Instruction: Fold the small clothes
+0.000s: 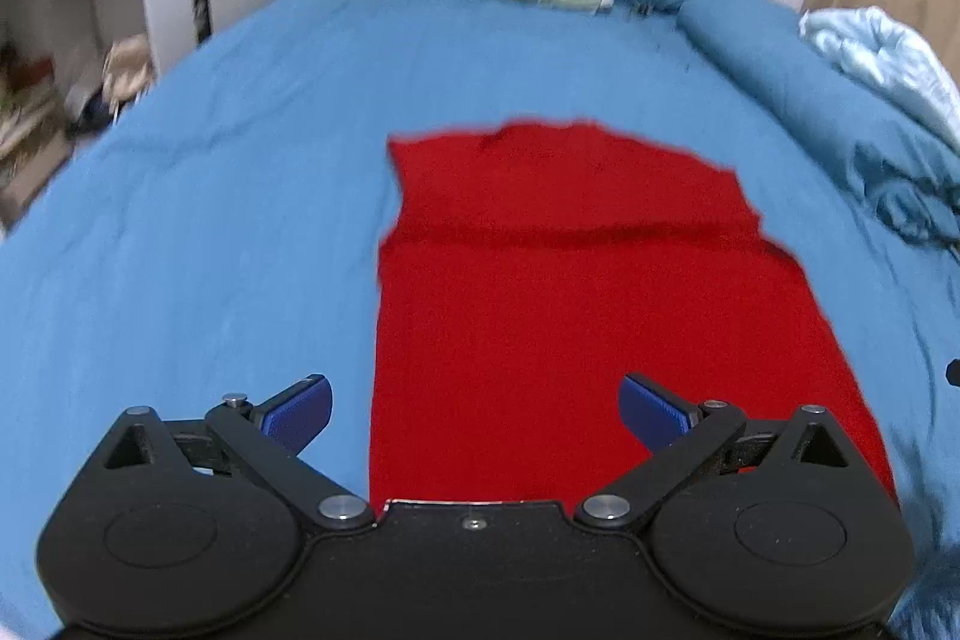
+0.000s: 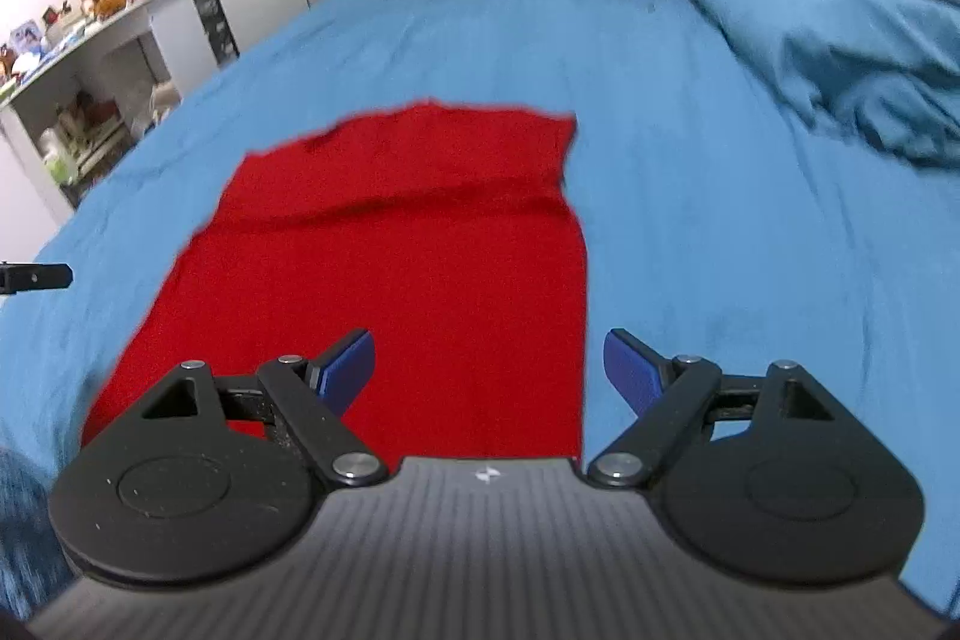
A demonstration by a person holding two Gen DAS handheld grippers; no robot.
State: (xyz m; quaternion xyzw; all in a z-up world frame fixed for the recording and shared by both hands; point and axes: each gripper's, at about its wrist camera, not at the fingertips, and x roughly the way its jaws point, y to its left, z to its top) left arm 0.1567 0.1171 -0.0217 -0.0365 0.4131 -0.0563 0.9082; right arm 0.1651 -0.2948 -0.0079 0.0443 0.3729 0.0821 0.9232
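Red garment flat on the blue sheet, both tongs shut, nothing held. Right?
Not quite: both tongs are open, not shut. The left tongs in the left wrist view and the right tongs in the right wrist view stand wide apart. The red garment does lie flat on the blue sheet, nothing held.

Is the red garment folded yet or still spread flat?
Partly folded: the red garment lies flat on the blue bedsheet, sleeves tucked in, one cross crease showing, not halved lengthwise.
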